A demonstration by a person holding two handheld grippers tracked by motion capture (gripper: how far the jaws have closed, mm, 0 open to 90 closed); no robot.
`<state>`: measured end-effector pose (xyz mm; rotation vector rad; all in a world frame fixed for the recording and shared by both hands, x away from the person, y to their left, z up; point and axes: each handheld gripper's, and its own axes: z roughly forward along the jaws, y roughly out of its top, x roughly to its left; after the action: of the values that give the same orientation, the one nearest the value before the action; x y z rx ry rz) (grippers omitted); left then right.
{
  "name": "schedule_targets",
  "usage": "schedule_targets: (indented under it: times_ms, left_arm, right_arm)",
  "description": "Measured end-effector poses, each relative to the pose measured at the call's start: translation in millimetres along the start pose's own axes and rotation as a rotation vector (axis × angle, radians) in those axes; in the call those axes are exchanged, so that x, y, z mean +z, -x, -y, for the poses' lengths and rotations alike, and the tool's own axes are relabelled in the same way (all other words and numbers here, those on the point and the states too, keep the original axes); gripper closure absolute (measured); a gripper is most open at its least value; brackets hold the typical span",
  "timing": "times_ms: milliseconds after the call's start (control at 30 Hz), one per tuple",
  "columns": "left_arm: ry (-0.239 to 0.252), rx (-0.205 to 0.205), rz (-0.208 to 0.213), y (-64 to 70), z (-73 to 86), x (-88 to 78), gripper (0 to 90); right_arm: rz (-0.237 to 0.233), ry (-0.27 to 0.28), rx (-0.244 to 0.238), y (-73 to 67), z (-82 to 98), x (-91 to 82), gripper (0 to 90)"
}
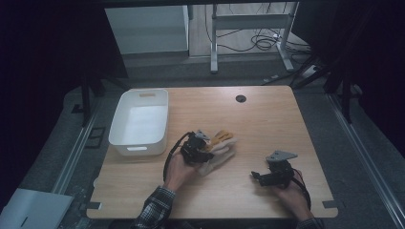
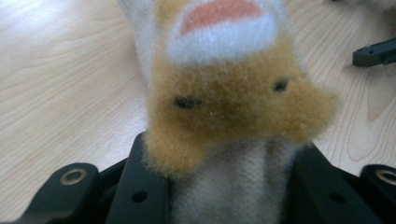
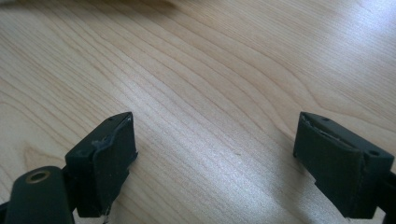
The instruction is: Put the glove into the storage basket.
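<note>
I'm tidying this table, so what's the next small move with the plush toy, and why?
Probably lift the plush toy a little higher and carry it toward the white bin. The left gripper is already clamped on its body, the bin sits open just to its left, and the right gripper is open, holding nothing.

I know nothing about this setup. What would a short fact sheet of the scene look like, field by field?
Surface: wooden table
Container: white bin, at the table's left, nothing visible in it
Item in hand: fuzzy tan and white sock with a stitched face
Left tool: shut on the sock
Right tool: open, nothing between its jaws, over bare wood
</note>
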<state>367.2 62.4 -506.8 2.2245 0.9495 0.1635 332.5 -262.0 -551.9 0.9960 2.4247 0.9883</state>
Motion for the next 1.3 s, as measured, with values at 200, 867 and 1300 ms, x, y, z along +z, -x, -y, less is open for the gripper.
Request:
schedule_targets:
  times_ms: [200,867,1300]
  left_arm:
    - [0.006,-0.009,-0.023,-8.2,-3.7,-14.4,68.2]
    - [0.035,-0.065,-0.117,-38.9,-16.7,-64.9,68.2]
    - [0.063,-0.137,-0.216,-73.5,-19.2,-109.3,68.2]
  right_arm:
    - [0.000,0.002,-0.002,0.1,-0.1,0.2,13.3]
    - [0.000,0.003,-0.005,0.4,0.0,0.2,13.3]
    - [0.000,0.005,-0.004,0.3,0.1,0.4,13.3]
